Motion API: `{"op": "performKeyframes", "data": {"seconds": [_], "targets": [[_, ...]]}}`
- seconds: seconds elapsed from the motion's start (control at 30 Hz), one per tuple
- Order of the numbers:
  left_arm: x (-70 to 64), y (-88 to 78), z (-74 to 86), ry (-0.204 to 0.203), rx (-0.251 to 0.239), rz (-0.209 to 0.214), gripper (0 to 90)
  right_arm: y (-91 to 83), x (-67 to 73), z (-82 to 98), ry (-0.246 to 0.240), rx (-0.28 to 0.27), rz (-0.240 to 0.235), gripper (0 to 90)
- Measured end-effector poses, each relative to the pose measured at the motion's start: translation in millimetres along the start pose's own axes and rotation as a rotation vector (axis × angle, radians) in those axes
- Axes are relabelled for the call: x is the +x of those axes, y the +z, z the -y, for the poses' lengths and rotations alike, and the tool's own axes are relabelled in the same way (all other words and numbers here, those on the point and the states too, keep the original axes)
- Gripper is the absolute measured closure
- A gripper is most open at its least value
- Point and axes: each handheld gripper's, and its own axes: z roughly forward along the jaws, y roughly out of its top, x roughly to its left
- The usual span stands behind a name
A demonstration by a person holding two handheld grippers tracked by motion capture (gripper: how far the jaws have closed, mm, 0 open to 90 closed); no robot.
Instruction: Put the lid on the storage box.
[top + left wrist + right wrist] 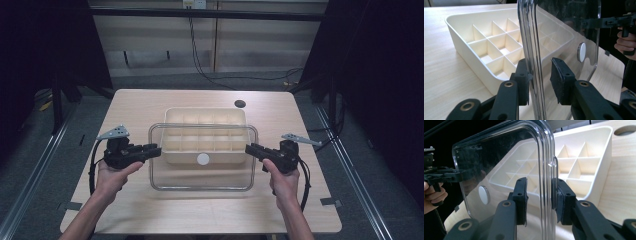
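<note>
A clear plastic lid (pixel 200 177) with a white round disc (pixel 203 159) hangs above the near part of a cream tray (pixel 205 109) divided into several compartments. My left gripper (pixel 155 150) is shut on the lid's left rim, and my right gripper (pixel 250 149) is shut on its right rim. In the left gripper view the lid (pixel 564 25) stands edge-on between my jaws (pixel 540 75), with the tray (pixel 461 32) behind and the other gripper (pixel 599 23) seen through it. In the right gripper view the rim (pixel 546 170) sits between the pads (pixel 540 195), beside the tray (pixel 596 150).
The tray rests on a light wooden table (pixel 150 210) with a round dark hole (pixel 240 104) near its far edge. Cables trail from both grippers toward the person. Dark curtains flank the table, and metal rails run along the floor on both sides.
</note>
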Motion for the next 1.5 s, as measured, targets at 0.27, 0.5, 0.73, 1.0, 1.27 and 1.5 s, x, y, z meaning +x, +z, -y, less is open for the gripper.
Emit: {"op": "performKeyframes", "data": {"seconds": [0.27, 0.5, 0.73, 1.0, 1.27, 1.5], "targets": [[9.4, 1.4, -6.4, -0.01, -0.018, -0.004, 69.0, 5.6, 2.3, -16.0, -0.017, -0.006, 0.002, 66.3], [13.0, 1.5, -16.9, -0.009, -0.027, -0.011, 68.9, 11.1, 1.7, -32.0, -0.022, -0.022, -0.002, 66.5], [14.5, 0.0, -29.6, 0.006, -0.042, -0.025, 68.7, 13.7, 2.1, -45.0, -0.028, -0.039, -0.004, 66.4], [18.1, 3.1, -41.8, 0.011, -0.053, -0.033, 68.5, 16.7, 0.8, -58.0, -0.031, -0.052, 0.002, 66.4], [23.6, 11.7, -49.5, 0.001, -0.056, -0.045, 68.1, 21.2, -2.9, -69.0, -0.029, -0.056, 0.025, 66.2], [25.8, 12.5, -61.8, 0.009, -0.059, -0.057, 68.1, 24.1, -5.8, -78.5, -0.028, -0.068, 0.028, 66.1]]}}
